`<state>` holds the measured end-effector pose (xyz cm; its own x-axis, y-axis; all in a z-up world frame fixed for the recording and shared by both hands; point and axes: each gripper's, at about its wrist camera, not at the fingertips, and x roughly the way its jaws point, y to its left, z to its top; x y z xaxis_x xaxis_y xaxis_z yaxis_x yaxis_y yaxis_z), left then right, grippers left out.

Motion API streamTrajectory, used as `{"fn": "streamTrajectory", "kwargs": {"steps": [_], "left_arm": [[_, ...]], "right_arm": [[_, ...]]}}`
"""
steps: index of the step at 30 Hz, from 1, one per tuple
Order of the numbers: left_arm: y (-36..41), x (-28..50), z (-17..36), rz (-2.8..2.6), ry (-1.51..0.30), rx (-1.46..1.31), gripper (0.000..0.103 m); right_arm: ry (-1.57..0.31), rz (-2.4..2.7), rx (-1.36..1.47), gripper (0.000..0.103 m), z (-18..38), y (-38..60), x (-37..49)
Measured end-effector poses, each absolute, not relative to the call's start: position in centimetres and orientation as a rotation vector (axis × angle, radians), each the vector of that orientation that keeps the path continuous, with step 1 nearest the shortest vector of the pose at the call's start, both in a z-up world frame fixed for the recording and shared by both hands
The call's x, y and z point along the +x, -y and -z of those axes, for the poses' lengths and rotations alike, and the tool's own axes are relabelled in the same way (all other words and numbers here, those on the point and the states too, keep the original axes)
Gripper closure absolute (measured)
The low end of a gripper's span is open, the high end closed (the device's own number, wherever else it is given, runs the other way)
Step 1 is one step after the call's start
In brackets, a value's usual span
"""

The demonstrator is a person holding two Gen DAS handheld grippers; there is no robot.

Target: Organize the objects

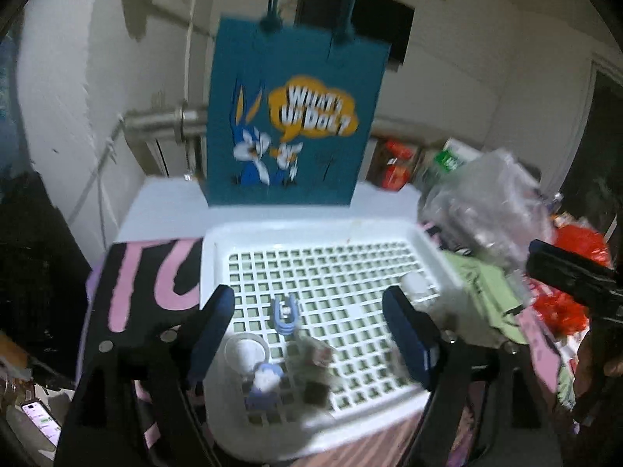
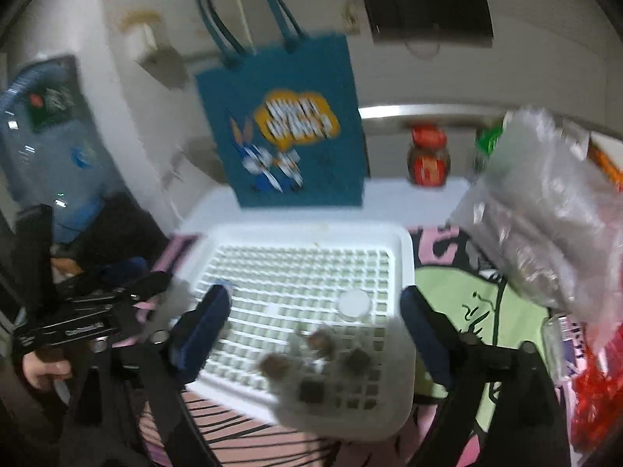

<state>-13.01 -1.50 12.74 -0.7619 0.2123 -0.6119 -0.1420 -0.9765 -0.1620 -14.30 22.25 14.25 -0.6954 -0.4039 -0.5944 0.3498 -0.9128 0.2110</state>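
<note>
Left claw (image 1: 309,334): wide apart in our left wrist view, nothing between the pads, hanging over the tray's near half.
Tray (image 1: 218,249): white grid basket on a patterned cloth; we see its far edge just short of the bag.
Blue clip (image 1: 285,313): on the grid, left of centre, between our two fingers.
Clear cup (image 1: 246,352): near-left corner of the tray, just beside the left finger.
Blue-white figure (image 1: 266,383): touching the cup's near side, at the tray's near edge.
Brown bits (image 1: 317,358): blurred, just right of the figure; we cannot tell what they are.
White cap (image 1: 414,284): at the tray's right edge, by the right finger.
Bag (image 1: 296,116): teal, cartoon rabbit print, upright beyond the tray's far edge.
Right claw, seen from the left (image 1: 572,276): black body at frame right; jaws not visible here.

Right claw (image 2: 315,327): wide in our right wrist view, empty, over the tray (image 2: 405,257).
White cap (image 2: 353,302): right half of the grid.
Brown bits (image 2: 323,344): clustered at the near-right corner, blurred.
Bag (image 2: 284,124): upright past the far edge.
Left claw, seen from the right (image 2: 117,299): at the tray's left side.
Clear plastic bag (image 2: 545,210): right of the tray.
</note>
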Motion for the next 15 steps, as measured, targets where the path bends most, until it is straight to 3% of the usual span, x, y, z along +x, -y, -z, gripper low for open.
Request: {"fn": "streamTrajectory", "kwargs": {"steps": [7,15], "left_arm": [[1.0,-5.3,-16.5,-2.848,0.093,-0.814,0.019],[0.1,0.3,-14.1,-2.884,-0.009,-0.811,0.019]], "right_arm": [[0.126,2.571,0.677,0.0,-18.7,-22.4,-5.9],[0.093,2.556,0.583,0.0,-16.7,-22.1,0.2]]}}
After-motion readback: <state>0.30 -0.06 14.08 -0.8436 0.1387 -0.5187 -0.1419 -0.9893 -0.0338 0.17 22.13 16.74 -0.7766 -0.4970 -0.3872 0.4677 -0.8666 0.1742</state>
